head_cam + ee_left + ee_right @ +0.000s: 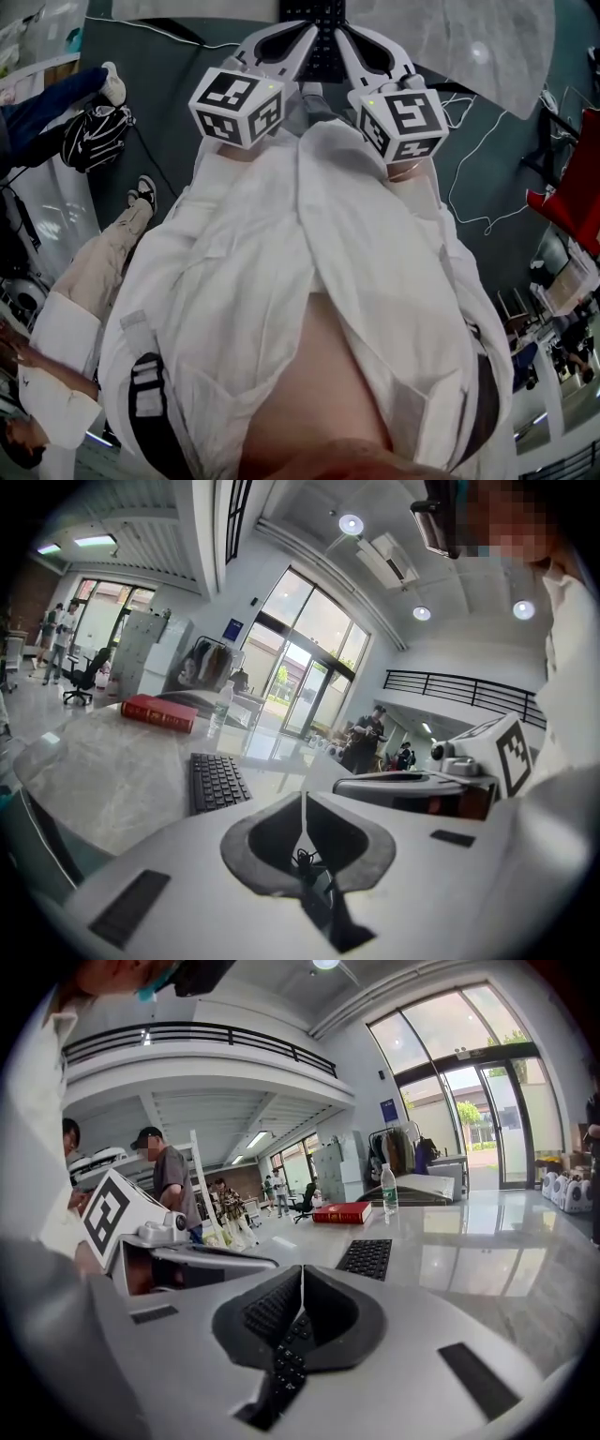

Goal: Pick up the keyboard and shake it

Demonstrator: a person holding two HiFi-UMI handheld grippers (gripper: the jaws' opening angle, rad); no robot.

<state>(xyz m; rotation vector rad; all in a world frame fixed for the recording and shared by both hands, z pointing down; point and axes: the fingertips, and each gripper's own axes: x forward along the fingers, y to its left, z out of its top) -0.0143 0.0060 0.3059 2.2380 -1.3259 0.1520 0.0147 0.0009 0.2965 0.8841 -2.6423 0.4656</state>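
**Item: keyboard [367,1258].** Black and flat, it lies keys-up on the pale marble table [112,771], just ahead of both tongs and not yet lifted. In the head view only its near end shows, at the top edge between the two sets of jaws.

**Tongs.** On the left gripper [302,808] the jaws are pressed together on nothing. The right gripper [302,1283] is the same, and the keys seen through the gap under its jaws belong to the keyboard below, not to anything held. The two grippers sit side by side, angled down toward the table.

**Hazards, as judged from here.**
- Both pairs of jaws must spread before any grip is possible. Shut tips pushed forward would only skid the keyboard across the polished top.
- The body is thin and lies flat, so a jaw would have to get under an edge. Pads landing on the keys could slip off them or lever a cap loose.
- An uneven hold at the two ends would twist the board, and a shallow pinch could let it fly out during the shaking.
- A sliding or swinging keyboard could knock the things that stand beyond it.

**Containers.**
- Bottle [389,1190]: clear, upright and capped, on the far part of the table near the red book [159,712]. It is too small to say whether it holds water.
- No other vessel, box or tray is visible on the table.
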